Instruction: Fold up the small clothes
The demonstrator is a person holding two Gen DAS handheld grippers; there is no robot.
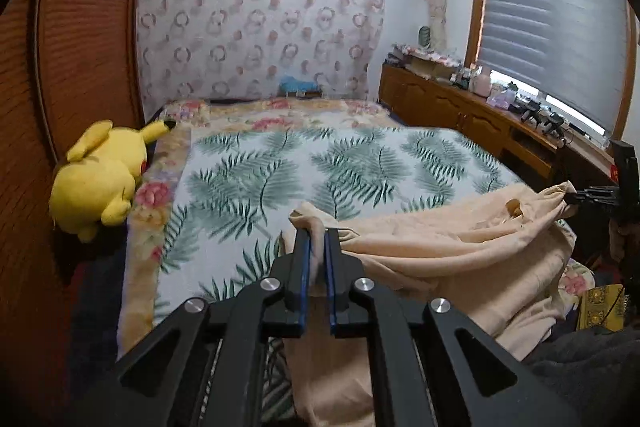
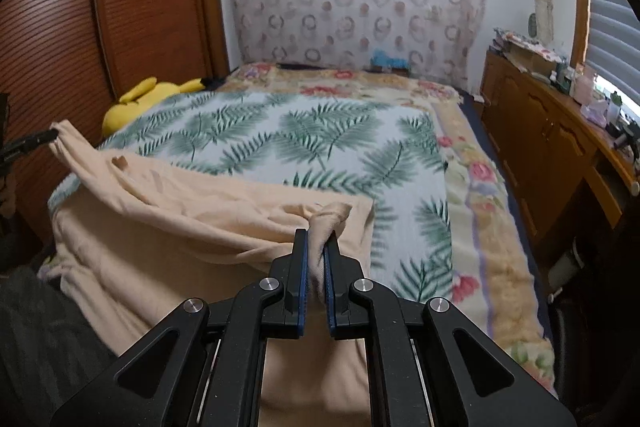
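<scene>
Between the blue pads of our left gripper [image 1: 315, 239] a bunched corner of the peach garment [image 1: 460, 247] is clamped tight. Our right gripper [image 2: 316, 241] pinches another gathered corner of it just as firmly. That cloth hangs slack between both tools and drapes over the near edge of the palm-leaf bedspread [image 2: 300, 135]. A yellow plush toy [image 1: 100, 175] lies against the wooden wardrobe [image 1: 80, 47].

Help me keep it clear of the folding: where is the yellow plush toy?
The yellow plush toy lies at the bed's left edge in both views, against the wooden wardrobe, beyond the peach garment.
</scene>
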